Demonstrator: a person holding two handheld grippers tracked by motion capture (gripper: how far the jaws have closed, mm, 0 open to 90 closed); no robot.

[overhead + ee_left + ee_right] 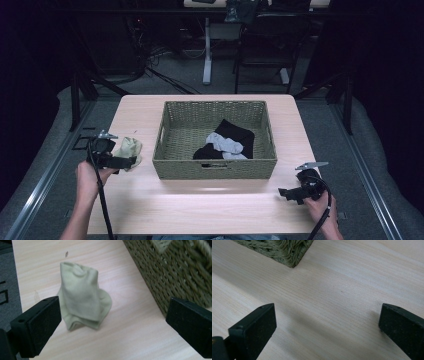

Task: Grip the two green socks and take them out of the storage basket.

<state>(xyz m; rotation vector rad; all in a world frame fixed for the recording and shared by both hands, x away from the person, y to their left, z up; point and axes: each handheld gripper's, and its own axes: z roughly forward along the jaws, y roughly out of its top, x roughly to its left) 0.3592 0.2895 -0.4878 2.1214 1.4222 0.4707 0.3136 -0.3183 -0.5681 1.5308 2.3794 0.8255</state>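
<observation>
A: Start at the left gripper (131, 161). How do the jaws stand?

B: Spread wide, with nothing clamped. In the left gripper view the two black pads (41, 326) sit far apart at the bottom corners, and the pale green sock (82, 303) lies on the table ahead of them, between their lines but touching neither.

A: So the sock is loose?

B: Yes. It rests crumpled on the light wooden table (200, 200), folded over on itself, with one end standing up a little. In the high view the pale green sock (129, 148) is at the table's left side, just beside the gripper's jaws and a short way left of the woven basket (215, 170).

A: And the basket from the left gripper view?

B: Its woven wall (175, 272) fills the upper right, near the sock but apart from it.

A: What is inside?

B: A black sock (235, 132) and a grey sock (225, 144), the grey one lying over the black.

A: The right gripper (285, 192)?

B: Also open wide and holding nothing. It is low over bare wood at the front right of the table, held in the person's right hand (320, 205). In its own view the jaws frame bare table, with a corner of the basket (287, 252) at the top left.
</observation>
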